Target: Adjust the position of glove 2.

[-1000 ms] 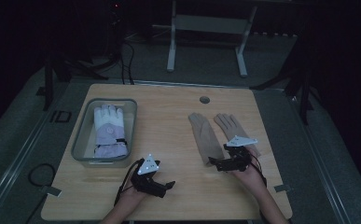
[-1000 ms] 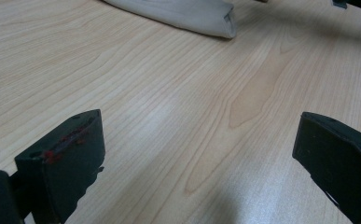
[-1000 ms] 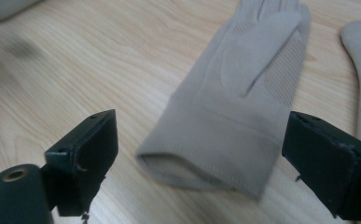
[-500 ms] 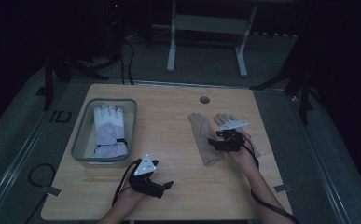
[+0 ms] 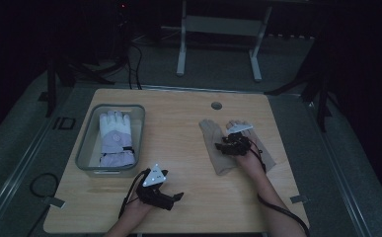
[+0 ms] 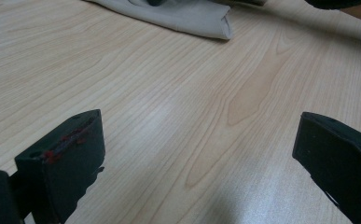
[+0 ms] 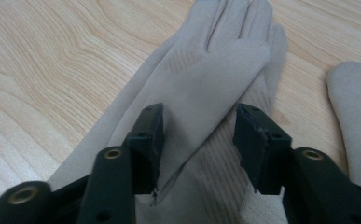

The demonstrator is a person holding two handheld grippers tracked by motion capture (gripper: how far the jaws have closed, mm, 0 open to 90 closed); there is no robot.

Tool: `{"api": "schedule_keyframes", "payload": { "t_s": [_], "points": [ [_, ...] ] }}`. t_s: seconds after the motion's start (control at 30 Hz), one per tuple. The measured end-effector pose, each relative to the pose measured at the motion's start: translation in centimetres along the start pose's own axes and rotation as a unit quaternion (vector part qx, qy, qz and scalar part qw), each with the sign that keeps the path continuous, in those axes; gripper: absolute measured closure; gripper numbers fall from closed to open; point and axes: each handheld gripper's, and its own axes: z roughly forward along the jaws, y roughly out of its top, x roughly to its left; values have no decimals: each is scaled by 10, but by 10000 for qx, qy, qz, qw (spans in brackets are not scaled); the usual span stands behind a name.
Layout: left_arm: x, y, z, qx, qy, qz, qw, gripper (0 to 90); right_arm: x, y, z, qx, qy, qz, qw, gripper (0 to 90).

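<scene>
Fingers [image 7: 152, 135] of right gripper [image 7: 199, 135] parted, straddling beige glove's [image 7: 215, 70] thumb — advanced from near edge, likely for pickup; left gripper [image 6: 197, 158] wide, idle.

Dim lab: lone wooden table [image 5: 178, 123], cables [image 5: 134, 54], metal stand [image 5: 218, 34].

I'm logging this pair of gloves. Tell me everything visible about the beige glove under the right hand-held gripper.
The beige glove is soft, thin-looking fabric with faint ribbing, lying flat on the wooden table, fingers pointing away from the person. The right hand-held gripper sits over it, jaws open astride its thumb. Its mate lies alongside.
</scene>
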Motion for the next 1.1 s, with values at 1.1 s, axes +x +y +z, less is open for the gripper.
{"api": "schedule_keyframes", "payload": {
  "t_s": [1.1],
  "points": [
    [-2,1,-6,-145,143,95,9997,24,114,39,-52,-835,-993,1454,9808,814]
  ]
}}
